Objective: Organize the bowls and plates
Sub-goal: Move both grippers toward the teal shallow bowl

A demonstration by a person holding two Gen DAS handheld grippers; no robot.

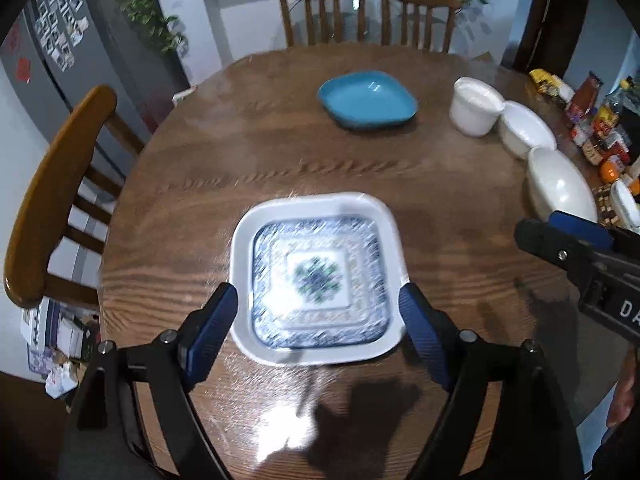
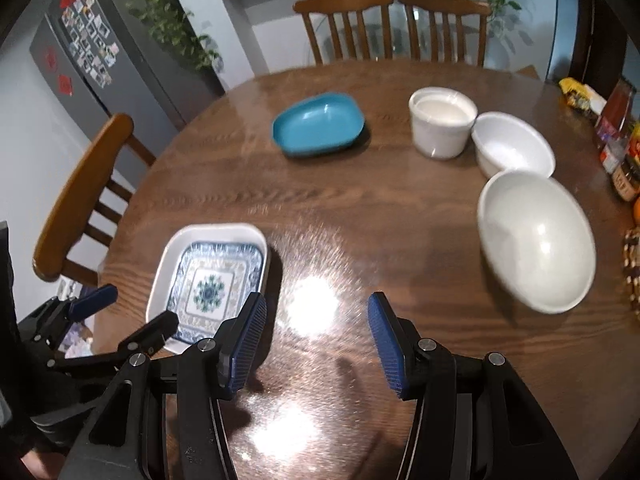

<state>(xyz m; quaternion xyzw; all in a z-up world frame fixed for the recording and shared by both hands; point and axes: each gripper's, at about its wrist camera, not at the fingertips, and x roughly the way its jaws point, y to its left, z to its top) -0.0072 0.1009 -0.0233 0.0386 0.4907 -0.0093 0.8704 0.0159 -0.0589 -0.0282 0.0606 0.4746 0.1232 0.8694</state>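
A blue patterned square plate (image 1: pixel 316 280) sits nested in a white square plate (image 1: pixel 248 224) on the round wooden table (image 1: pixel 224 148). My left gripper (image 1: pixel 318 312) is open, its fingers on either side of the near part of the stack. The stack also shows in the right wrist view (image 2: pixel 208 280). A blue plate (image 1: pixel 368 98) (image 2: pixel 318 124) lies further back. Three white bowls stand at the right: a tall one (image 2: pixel 442 122), a medium one (image 2: pixel 512 144) and a large one (image 2: pixel 536 240). My right gripper (image 2: pixel 316 328) is open and empty over bare table.
Wooden chairs stand at the far side (image 1: pixel 324 12) and at the left (image 1: pixel 56 184). Jars and food packets (image 1: pixel 600 120) crowd the table's right edge. A grey fridge (image 2: pixel 100 52) stands at the back left.
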